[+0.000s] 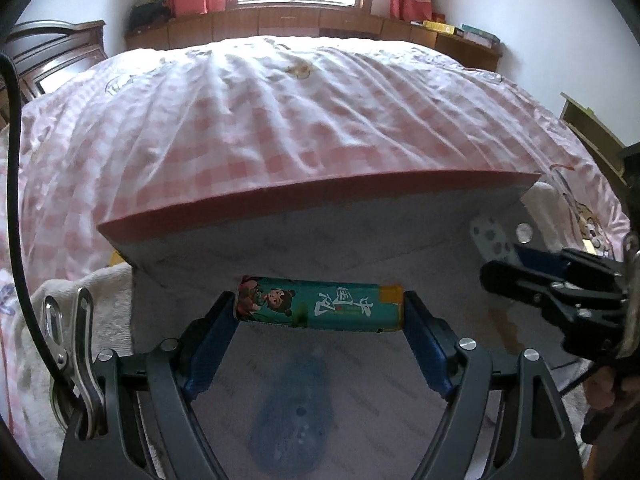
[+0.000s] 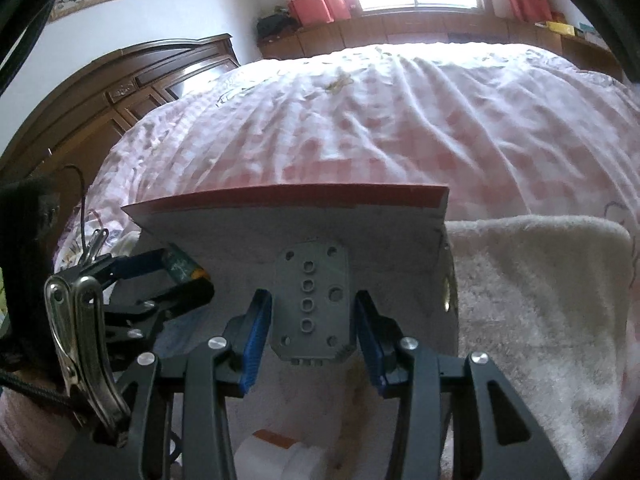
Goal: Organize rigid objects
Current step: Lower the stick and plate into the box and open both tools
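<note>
two grippers are loaded, both poised over one box (image 1: pixel 304 236) with a red rim and grey inner walls. the left gripper (image 1: pixel 320 312) is clamped on a teal tube (image 1: pixel 320 307), pressing on its two ends so it lies crosswise between the blue pads (image 1: pixel 212 332). the box's far wall rises just ahead of the tube and its floor lies below. the right gripper (image 2: pixel 312 320) is closed on a flat grey plate (image 2: pixel 310 304) with a column of round holes, its pads touching both long edges. that plate also hangs over the box floor, with the far wall just ahead.

each wrist view catches the other gripper: from the left one, the right gripper comes in from the right at about the same level; from the right one, the left gripper and the tube's orange end sit to the left.

i judge the task to be partway through. both items are picked up and brought inside the box's outline, but neither is set down. below the right gripper a white piece (image 2: pixel 280 456) with an orange band lies close to the camera; whether it is in the box i cannot tell. a small white item with dark spots (image 1: pixel 490 240) lies just beyond the right gripper in the left view, seemingly at the box's right edge. what remains, as i read it, is lowering and releasing both items. outside the box, on the pink checked bed (image 1: pixel 280 120) and the fluffy blanket (image 2: pixel 540 300), no other loose items show.
</note>
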Demonstrator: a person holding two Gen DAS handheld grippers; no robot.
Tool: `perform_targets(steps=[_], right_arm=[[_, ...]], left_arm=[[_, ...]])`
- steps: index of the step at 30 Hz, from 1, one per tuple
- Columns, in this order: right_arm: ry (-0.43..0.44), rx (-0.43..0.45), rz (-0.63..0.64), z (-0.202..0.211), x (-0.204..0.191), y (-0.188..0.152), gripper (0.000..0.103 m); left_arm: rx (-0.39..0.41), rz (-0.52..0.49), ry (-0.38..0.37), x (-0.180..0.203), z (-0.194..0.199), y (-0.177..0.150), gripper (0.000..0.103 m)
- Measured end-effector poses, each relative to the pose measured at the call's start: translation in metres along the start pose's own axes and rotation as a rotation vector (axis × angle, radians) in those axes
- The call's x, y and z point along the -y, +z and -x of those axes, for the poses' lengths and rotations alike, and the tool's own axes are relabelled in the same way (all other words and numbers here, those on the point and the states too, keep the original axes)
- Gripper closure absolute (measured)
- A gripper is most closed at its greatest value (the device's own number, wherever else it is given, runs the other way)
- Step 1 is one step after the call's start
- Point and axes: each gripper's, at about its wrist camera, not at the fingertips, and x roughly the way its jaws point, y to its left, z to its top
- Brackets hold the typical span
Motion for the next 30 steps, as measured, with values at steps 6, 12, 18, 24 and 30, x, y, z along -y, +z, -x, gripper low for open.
perform_targets(steps=[6, 12, 18, 24, 30], right_arm=[[-0.019, 0.017, -0.009, -0.0011, 0.0035, -0.0008, 0.058], [-0.018, 0.024, -0.01, 0.0005, 0.0009, -0.0018, 0.05], [-0.016, 0.033, -0.016, 0.0018, 0.0012, -0.0034, 0.048], [-0.02, 0.04, -0.011, 0.0012, -0.0002, -0.0049, 0.044], [-0.021, 0.044, -0.008, 0.0013, -0.0014, -0.0054, 0.042]], left_arm=[[0.0, 0.019, -0.007, -0.0037, -0.0031, -0.0008, 0.021], [-0.018, 0.014, 0.025, -0.0022, -0.0074, -0.0006, 0.02], [-0.014, 0.012, 0.036, -0.001, -0.0076, -0.0018, 0.021], [-0.006, 0.01, 0.041, -0.0006, -0.0081, -0.0025, 0.02], [-0.006, -0.006, 0.031, 0.0023, -0.0082, -0.0029, 0.018]])
